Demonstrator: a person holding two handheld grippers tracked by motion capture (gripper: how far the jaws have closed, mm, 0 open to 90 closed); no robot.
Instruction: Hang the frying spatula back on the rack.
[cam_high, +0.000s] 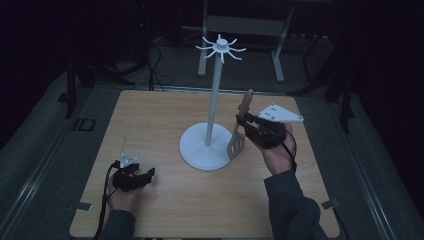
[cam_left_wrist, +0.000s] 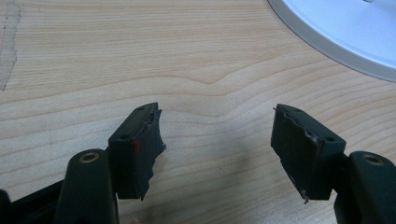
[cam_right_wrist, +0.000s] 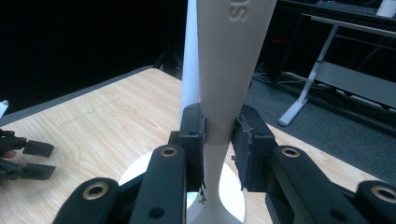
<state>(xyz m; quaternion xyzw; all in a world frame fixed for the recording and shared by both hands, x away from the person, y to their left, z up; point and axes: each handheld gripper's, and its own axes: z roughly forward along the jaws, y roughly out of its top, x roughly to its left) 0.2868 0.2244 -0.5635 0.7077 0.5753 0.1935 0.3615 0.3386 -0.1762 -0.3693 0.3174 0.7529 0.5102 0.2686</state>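
A white stand rises from a round base (cam_high: 200, 150) on the wooden table; its pole (cam_high: 216, 95) ends in a ring of hooks (cam_high: 220, 48). My right gripper (cam_high: 245, 125) is shut on the handle of a beige slotted spatula (cam_high: 240, 125), held upright just right of the pole, blade down near the base. In the right gripper view the spatula handle (cam_right_wrist: 229, 70) is clamped between the pads, with the white pole (cam_right_wrist: 190, 60) right behind it. My left gripper (cam_high: 142, 176) rests low at the front left, open and empty (cam_left_wrist: 217, 135), above bare wood.
The wooden table (cam_high: 150, 120) has bare room at left and front. The stand's base rim (cam_left_wrist: 341, 42) lies just beyond my left gripper. Dark floor, cables and a grey desk frame (cam_high: 245, 25) lie past the far edge.
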